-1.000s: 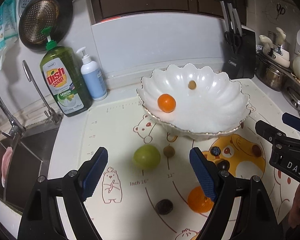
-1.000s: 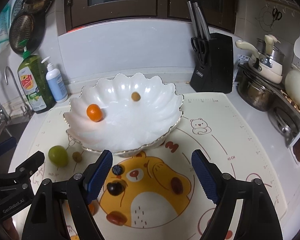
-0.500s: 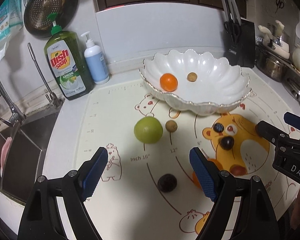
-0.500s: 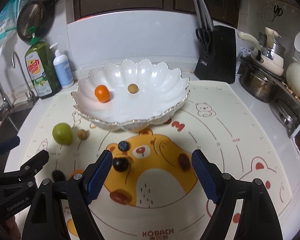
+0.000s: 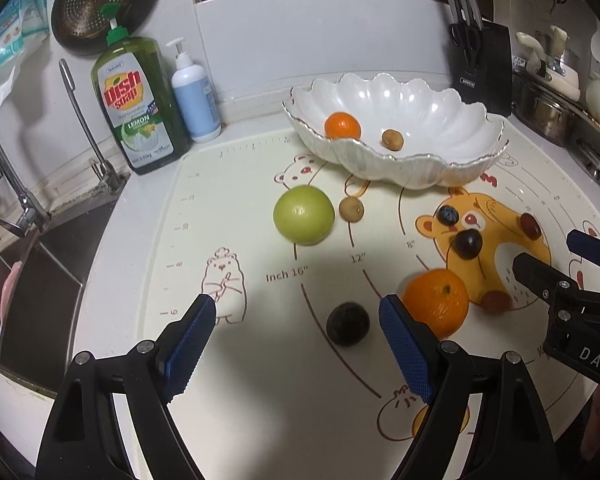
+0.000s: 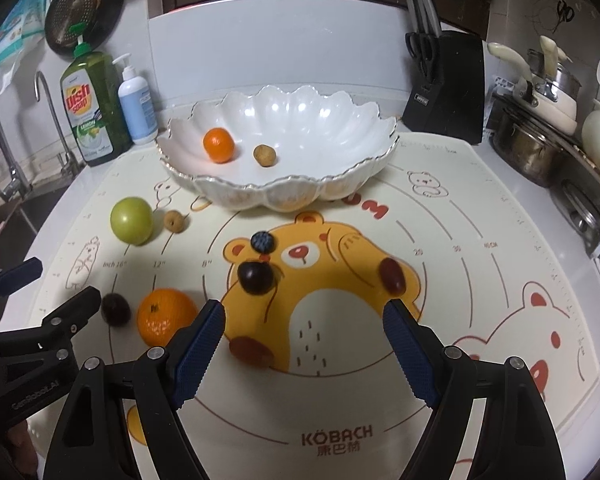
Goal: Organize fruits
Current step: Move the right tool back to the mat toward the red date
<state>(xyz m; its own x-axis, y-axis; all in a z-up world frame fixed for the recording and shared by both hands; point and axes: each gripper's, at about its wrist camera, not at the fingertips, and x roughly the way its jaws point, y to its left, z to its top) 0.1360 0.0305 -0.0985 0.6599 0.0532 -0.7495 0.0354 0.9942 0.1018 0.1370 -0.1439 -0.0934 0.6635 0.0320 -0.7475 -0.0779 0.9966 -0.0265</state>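
A white scalloped bowl [image 5: 452, 160] [image 6: 340, 176] at the back of the mat holds a small orange [image 5: 342, 126] and a longan [image 5: 392, 139]. On the mat lie a green fruit [image 5: 303, 214] [image 6: 131, 220], a longan [image 5: 351, 209], a dark round fruit [image 5: 347, 323] [image 6: 116, 309], an orange [image 5: 436, 303] [image 6: 164, 315], a blueberry [image 6: 262, 241], a dark grape [image 6: 255, 277] and red dates [image 6: 393, 275] [image 6: 251, 352]. My left gripper [image 5: 296, 316] is open above the dark fruit. My right gripper [image 6: 304, 320] is open and empty over the bear print.
A dish soap bottle [image 5: 134, 108] and a pump bottle [image 5: 194, 98] stand at the back left beside the sink [image 5: 28, 280]. A knife block [image 6: 444, 84] and pots [image 6: 532, 144] stand at the back right. The printed mat [image 6: 460, 280] covers the counter.
Both grippers have pulled back and up from the bowl, so more of the mat and the near fruits show. No fruit has moved. Both stay open.
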